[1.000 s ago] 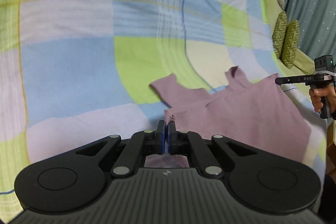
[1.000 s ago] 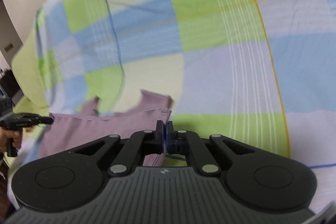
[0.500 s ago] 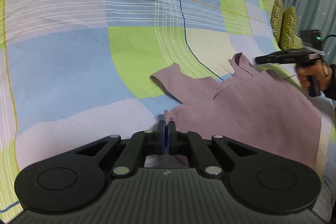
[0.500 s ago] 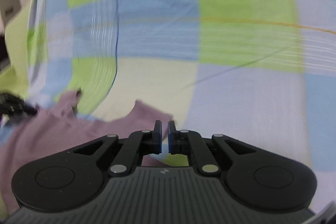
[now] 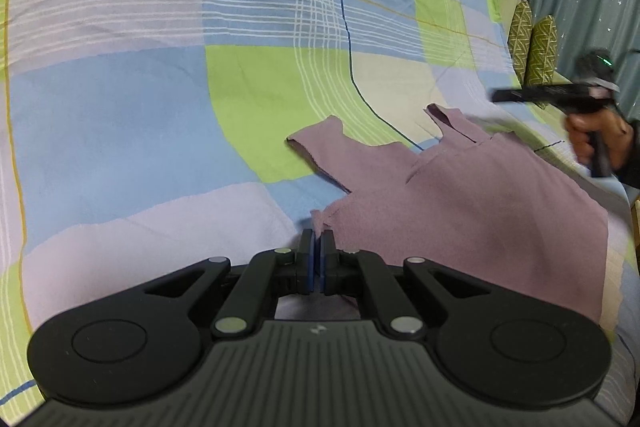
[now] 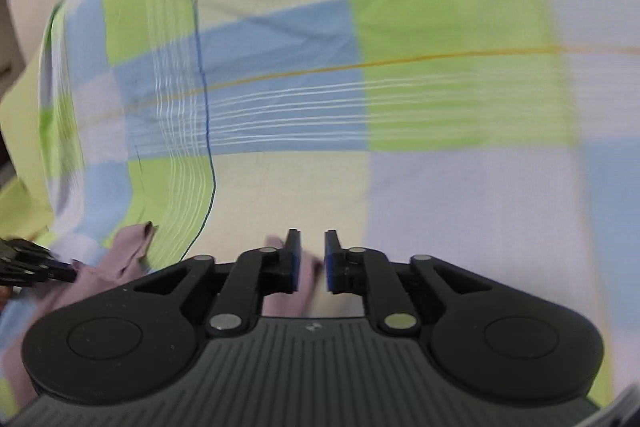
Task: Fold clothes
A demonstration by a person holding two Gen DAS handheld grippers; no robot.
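Left claw [image 5: 319, 239] clamped tight; right claw [image 6: 311, 255] just parting, raised.

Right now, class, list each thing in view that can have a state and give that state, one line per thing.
Left hand-held gripper: shut on the garment's corner.
Right hand-held gripper: jaws apart, just been opening, nothing pressed between them.
Mauve knit sleeveless garment: partly folded, lying on the bedsheet.
Checked blue, green and lilac bedsheet: spread out, lightly creased.
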